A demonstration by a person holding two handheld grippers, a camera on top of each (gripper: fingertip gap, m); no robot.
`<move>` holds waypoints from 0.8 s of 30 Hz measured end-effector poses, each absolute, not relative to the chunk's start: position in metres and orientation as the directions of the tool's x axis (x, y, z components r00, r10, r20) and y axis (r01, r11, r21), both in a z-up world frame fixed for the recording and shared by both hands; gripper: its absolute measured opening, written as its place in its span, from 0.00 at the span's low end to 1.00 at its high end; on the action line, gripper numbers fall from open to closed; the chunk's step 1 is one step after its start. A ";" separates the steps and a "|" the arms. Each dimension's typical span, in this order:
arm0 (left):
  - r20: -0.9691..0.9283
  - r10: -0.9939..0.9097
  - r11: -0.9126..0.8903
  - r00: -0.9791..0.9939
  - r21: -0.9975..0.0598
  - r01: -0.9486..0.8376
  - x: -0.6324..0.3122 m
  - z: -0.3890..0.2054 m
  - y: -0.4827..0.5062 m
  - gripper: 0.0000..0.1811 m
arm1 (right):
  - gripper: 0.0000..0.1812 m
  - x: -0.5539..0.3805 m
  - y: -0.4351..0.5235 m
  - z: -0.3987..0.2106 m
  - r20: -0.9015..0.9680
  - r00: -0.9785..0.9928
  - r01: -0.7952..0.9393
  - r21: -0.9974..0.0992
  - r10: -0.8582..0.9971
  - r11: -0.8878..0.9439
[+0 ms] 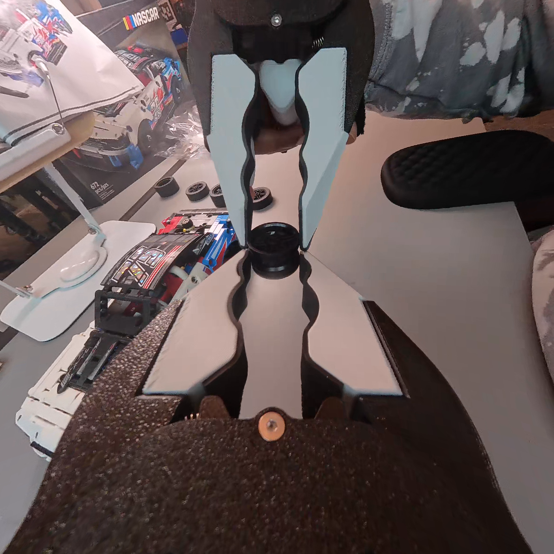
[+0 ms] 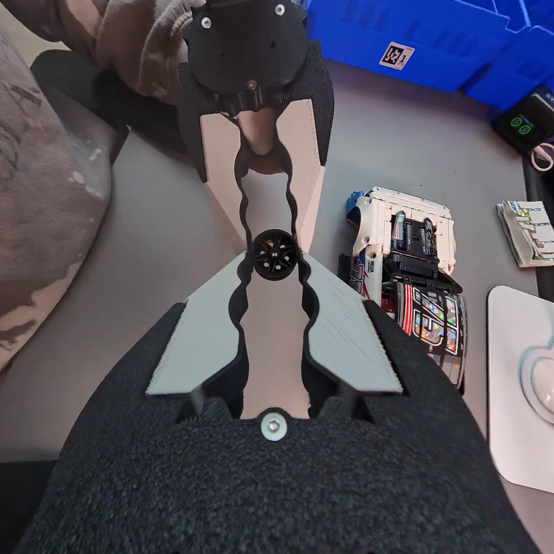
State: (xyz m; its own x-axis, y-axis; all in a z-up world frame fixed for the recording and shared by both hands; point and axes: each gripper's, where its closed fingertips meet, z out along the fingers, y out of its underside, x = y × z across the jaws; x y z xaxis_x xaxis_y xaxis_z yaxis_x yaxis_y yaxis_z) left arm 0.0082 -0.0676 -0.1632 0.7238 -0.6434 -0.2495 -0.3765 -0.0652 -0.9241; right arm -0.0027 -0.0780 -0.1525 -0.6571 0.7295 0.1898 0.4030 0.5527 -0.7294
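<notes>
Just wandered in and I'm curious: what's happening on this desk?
A person holds two grippers tip to tip over a grey desk. The left gripper and the right gripper both pinch one small black toy wheel rim between them. A half-built toy race car lies beside them; four tyres wait further back.

The black wheel rim (image 1: 274,254) is covered at both sides by fingertips, so which jaws clamp it cannot be told; a model car (image 1: 168,269) is partly hidden behind the left gripper (image 1: 273,250); the blue crate (image 2: 419,36) and white pad (image 2: 521,389) run off the frame.
</notes>
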 end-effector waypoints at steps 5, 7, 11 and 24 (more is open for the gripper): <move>-0.205 -0.631 -0.077 0.748 -0.943 -0.324 0.003 -0.154 -0.065 0.17 | 0.25 -0.005 -0.069 -0.135 0.191 -0.563 0.366 -0.815 0.804 0.450; -0.215 -0.588 -0.079 0.780 -0.944 -0.319 -0.009 -0.148 -0.062 0.17 | 0.26 -0.002 -0.058 -0.122 0.185 -0.502 0.328 -0.863 0.845 0.384; -0.260 -0.348 -0.052 0.901 -0.954 -0.296 -0.077 -0.101 -0.066 0.17 | 0.26 0.018 -0.038 -0.126 0.143 -0.416 0.343 -0.890 0.898 0.300; -0.094 0.394 -0.470 0.914 -0.875 0.113 -0.342 -0.156 -0.270 0.17 | 0.20 0.087 -0.013 -0.170 0.022 -0.263 0.416 -0.900 0.965 0.134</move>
State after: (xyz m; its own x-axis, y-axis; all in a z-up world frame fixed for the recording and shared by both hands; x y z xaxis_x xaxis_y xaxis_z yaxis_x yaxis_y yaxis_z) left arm -0.3420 -0.2704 -0.1561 0.9143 0.3940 -0.0937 0.1128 -0.4699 -0.8755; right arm 0.0866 -0.0132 -0.1699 -0.2629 0.9646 0.0218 0.4158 0.1336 -0.8996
